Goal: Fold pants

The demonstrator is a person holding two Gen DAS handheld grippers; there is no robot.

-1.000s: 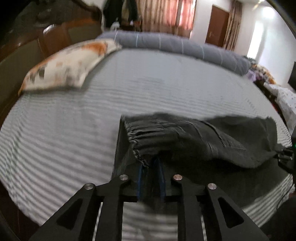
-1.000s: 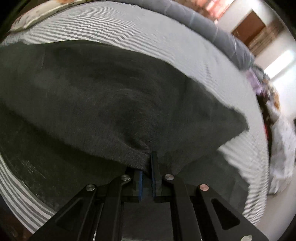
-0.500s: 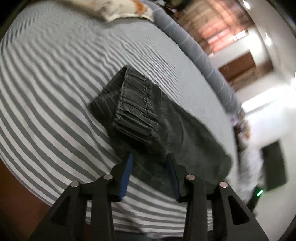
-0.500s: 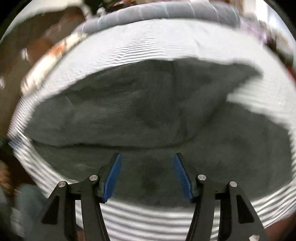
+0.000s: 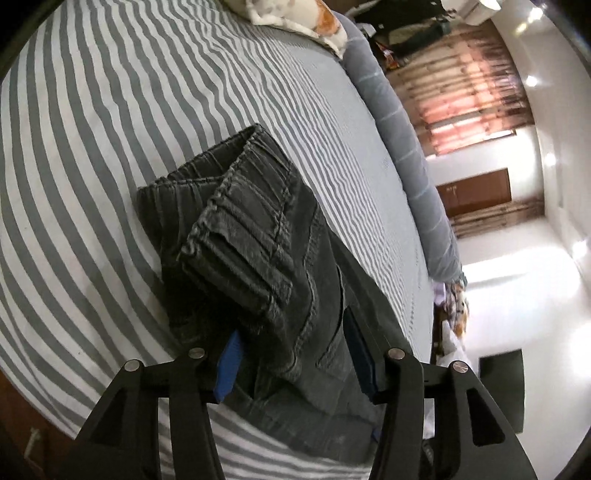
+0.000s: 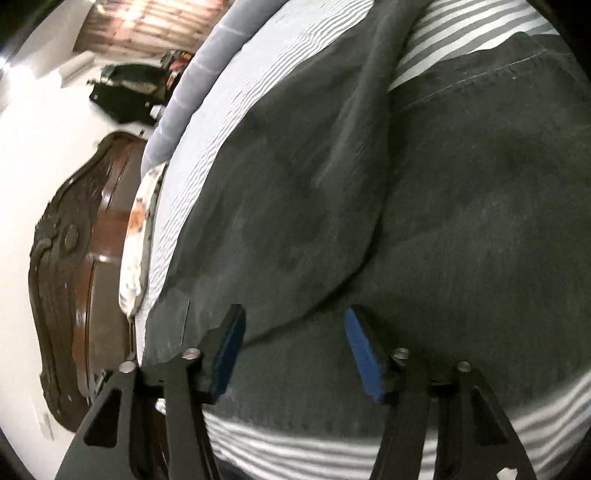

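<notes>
The striped bed (image 5: 147,110) is carrying the dark pants (image 5: 258,258), which are lying near its front edge, well short of the pillow (image 5: 295,14). They are looking soft, floppy and fairly heavy, so the thick gathered waistband (image 5: 236,236) is probably the surest hold. Left tongs (image 5: 291,354) and right tongs (image 6: 291,343) are both hanging spread over the cloth, pinching nothing.
</notes>
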